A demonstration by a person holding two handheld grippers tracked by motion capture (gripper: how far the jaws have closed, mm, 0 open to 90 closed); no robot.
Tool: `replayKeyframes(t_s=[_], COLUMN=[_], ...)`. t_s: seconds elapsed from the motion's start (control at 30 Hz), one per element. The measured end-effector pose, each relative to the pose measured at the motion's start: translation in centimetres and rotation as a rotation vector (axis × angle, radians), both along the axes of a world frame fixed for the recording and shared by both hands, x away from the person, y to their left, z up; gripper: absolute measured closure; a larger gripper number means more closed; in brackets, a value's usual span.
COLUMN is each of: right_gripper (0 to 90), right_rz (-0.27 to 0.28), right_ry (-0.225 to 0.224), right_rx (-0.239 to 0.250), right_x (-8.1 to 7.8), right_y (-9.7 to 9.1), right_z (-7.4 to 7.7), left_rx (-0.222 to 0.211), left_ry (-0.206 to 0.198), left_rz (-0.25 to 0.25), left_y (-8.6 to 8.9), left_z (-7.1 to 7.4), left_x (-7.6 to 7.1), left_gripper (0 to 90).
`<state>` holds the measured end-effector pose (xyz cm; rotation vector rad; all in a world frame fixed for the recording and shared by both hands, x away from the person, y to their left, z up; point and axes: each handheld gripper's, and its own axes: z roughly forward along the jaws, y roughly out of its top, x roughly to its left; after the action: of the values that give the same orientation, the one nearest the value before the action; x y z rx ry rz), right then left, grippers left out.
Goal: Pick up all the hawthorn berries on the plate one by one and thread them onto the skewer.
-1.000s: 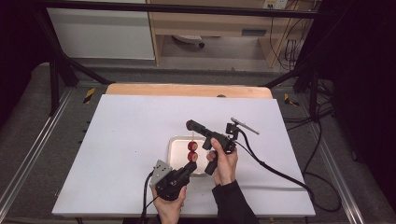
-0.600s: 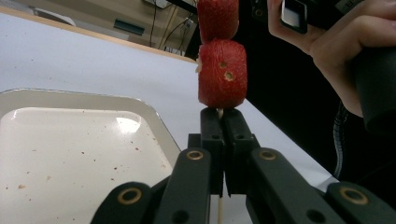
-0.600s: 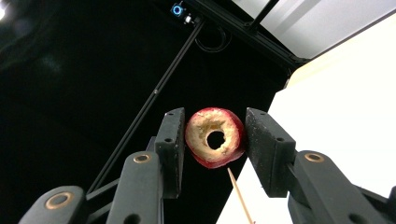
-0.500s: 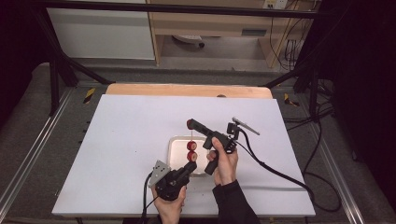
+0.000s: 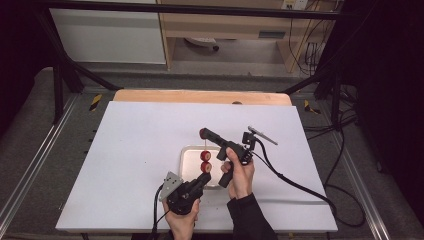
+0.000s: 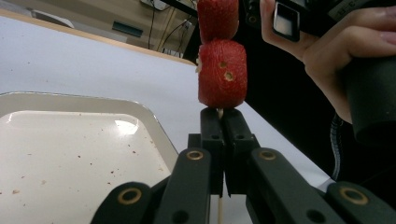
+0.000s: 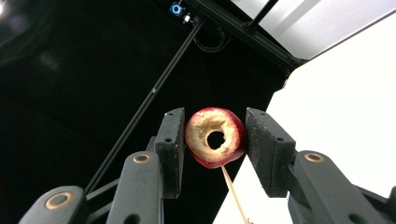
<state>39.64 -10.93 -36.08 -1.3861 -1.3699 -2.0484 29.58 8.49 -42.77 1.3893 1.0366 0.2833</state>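
The white table (image 5: 140,165) fills the high view, a wooden strip along its far edge and dark floor and black frame rails beyond, so there is plenty of bare surface to the left and far side of the work. Near the front middle sits the pale tray (image 5: 192,160), its floor speckled with crumbs in the left gripper view, and both hands crowd its near right corner. Above the tray stands a thin wooden skewer (image 7: 233,193), upright, with two red fruit pieces (image 5: 205,161) threaded on it, stacked one over the other; the lower one shows small holes in its skin. The left gripper (image 6: 223,122) has its jaws pressed together on the skewer just under the lower piece. The right gripper (image 7: 212,140) grips a third piece, a red ring (image 7: 215,136) with pale flesh and a hole through its core, held over the skewer's top, a jaw at each side.
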Motion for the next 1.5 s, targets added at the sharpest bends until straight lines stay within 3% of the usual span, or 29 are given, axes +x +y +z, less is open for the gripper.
replayKeyframes(t_s=[0.2, 0.4, 0.5, 0.67, 0.77, 0.87, 0.93, 1.03, 1.1, 1.2, 1.33, 1.4, 1.5], right_gripper=[59.4, 59.4, 59.4, 59.5, 59.5, 59.6, 59.6, 59.7, 59.8, 59.8, 59.9, 59.9, 60.0], right_rz=[0.01, 0.016, 0.014, 0.01, 0.014, 0.013, 0.015, 0.009, 0.021, 0.015, 0.01, 0.009, 0.017], right_ry=[0.0, -0.043, -0.083, -0.159, -0.185, -0.186, -0.178, -0.179, -0.177, -0.197, -0.218, -0.225, -0.218], right_rx=[-0.018, -0.047, -0.071, -0.127, -0.131, -0.122, -0.117, -0.112, -0.131, -0.124, -0.134, -0.141, -0.17], right_x=[-0.1, -0.4, -0.6, -0.8, -0.9, -1.2, -1.2, -1.5, -1.6, -1.9, -2.1, -2.2, -2.2], right_y=[0.2, 0.3, 0.3, 0.0, 0.0, 0.1, 0.2, 0.3, 0.4, 0.4, 0.2, 0.0, 0.0], right_z=[-0.3, -0.5, -0.4, -0.1, -0.1, -0.2, -0.4, -0.5, -0.6, -0.7, -0.4, -0.2, -0.2], left_rx=[-0.018, -0.05, -0.084, -0.185, -0.228, -0.217, -0.172, -0.16, -0.175, -0.161, -0.191, -0.136, -0.108], left_ry=[0.003, 0.023, 0.026, 0.04, 0.038, 0.04, 0.024, 0.03, 0.028, 0.021, 0.034, 0.005, -0.005], left_rz=[0.005, -0.002, -0.011, -0.033, -0.029, -0.016, 0.001, 0.013, 0.008, 0.017, 0.0, 0.021, 0.011], left_y=[0.1, -0.2, -0.5, -0.8, -1.1, -1.3, -1.3, -1.3, -1.0, -0.9, -0.4, -0.4, -0.8], left_z=[0.2, -0.1, -0.2, -0.5, -0.6, -0.6, -0.4, -0.5, -0.3, -0.3, -0.2, 0.0, -0.1], left_x=[0.2, 0.4, 0.3, 0.0, -0.4, -0.5, -0.6, -0.5, -0.5, -0.5, -0.1, -0.3, -0.3], left_gripper=[88.0, 88.2, 88.3, 88.3, 88.4, 88.5, 88.6, 88.6, 88.7, 88.7, 88.7, 88.7, 88.8])
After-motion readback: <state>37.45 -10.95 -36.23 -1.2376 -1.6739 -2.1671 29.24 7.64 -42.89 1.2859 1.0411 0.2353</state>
